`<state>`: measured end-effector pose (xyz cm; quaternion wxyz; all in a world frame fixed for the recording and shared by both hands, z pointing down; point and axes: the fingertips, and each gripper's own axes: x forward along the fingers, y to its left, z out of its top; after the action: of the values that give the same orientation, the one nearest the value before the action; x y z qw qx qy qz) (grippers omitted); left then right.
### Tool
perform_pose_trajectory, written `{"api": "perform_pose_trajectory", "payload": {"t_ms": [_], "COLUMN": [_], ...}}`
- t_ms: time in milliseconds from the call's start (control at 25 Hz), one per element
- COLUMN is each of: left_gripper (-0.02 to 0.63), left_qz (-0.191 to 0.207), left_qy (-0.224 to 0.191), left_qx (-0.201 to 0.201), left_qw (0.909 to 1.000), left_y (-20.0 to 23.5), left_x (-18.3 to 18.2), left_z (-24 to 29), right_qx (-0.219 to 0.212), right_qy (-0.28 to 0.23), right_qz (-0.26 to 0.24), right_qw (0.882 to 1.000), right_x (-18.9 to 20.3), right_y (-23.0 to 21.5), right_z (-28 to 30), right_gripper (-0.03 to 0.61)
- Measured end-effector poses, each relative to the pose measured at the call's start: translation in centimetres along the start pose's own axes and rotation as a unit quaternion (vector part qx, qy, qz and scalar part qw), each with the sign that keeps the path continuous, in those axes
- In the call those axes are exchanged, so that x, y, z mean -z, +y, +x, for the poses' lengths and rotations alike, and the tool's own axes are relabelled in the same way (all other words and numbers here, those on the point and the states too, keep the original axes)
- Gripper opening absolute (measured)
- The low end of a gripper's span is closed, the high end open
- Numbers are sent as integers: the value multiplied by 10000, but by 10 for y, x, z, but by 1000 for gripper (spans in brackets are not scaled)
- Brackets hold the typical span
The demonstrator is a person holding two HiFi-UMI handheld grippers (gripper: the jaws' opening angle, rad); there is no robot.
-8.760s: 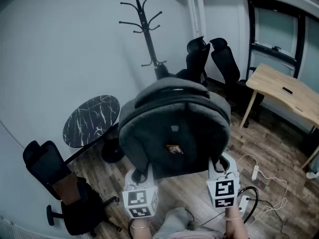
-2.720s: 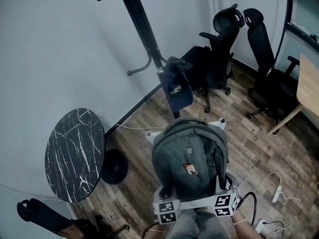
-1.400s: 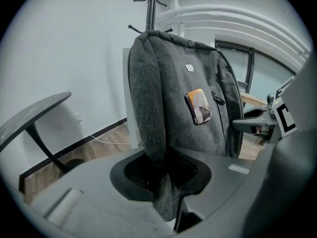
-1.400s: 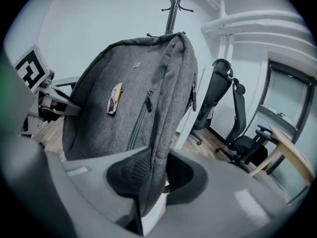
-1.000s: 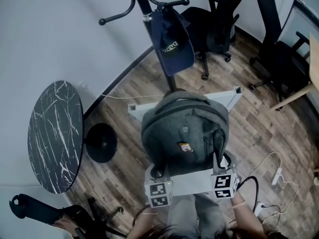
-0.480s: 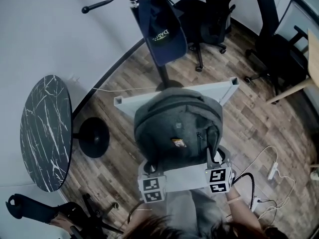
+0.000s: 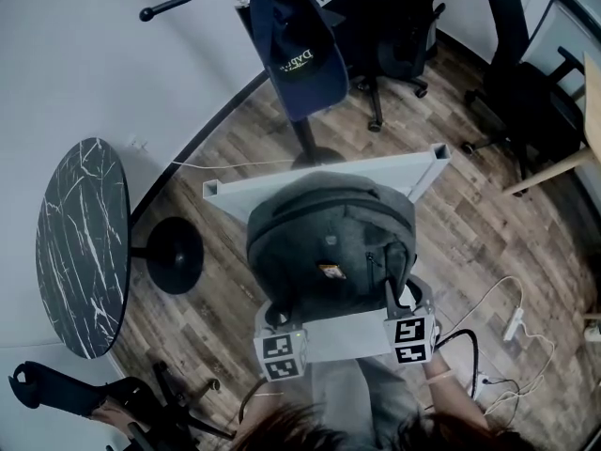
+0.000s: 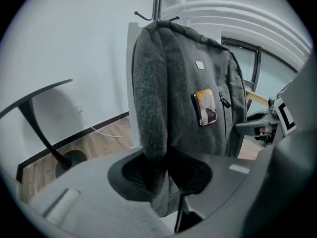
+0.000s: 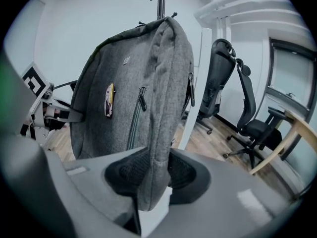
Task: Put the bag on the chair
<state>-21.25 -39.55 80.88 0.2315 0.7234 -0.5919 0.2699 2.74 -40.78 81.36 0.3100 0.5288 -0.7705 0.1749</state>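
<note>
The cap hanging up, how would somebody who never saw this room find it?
Find the tall black coat stand by the white wall, just past the grey backpack. The cap hangs from that stand. It is the only dark blue thing there, with pale letters on its front.

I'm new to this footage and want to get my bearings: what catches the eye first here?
The grey backpack dominates the middle, upright in front of the white chair rail. Its lower corners sit between the jaws of the left gripper and right gripper, which have just been opening. Behind it a navy cap hangs on a coat rack, and a black marble table stands at the left.
</note>
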Motion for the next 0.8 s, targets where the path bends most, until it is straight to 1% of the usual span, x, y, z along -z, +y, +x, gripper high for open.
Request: {"api": "perform_pose_trajectory", "payload": {"t_ms": [240,520,680,800], "left_gripper": [131,179,183,183], "left_qz": [-225,-362,-319,-361], "left_qy": [112,97,31,-7], "left_qx": [18,80,31,-79], "left_qw": [9997,9993,9995,9993], "left_y": [4,2,3,5], "left_x": [1,2,-4,-4], "left_z": [3,-5,-17,-30], "right_qx": [-151,-188,-206,-258], "right_qy": [12,-40,-197,-266], "right_qz": [195,345,292,326], "right_qw": [9997,9992,9992,9988], "right_x": [1,0,-9,-13], "right_y": [-4,-10,-12,-9], "right_z": [3,-3,-12,-19], "right_gripper": [139,178,176,176]}}
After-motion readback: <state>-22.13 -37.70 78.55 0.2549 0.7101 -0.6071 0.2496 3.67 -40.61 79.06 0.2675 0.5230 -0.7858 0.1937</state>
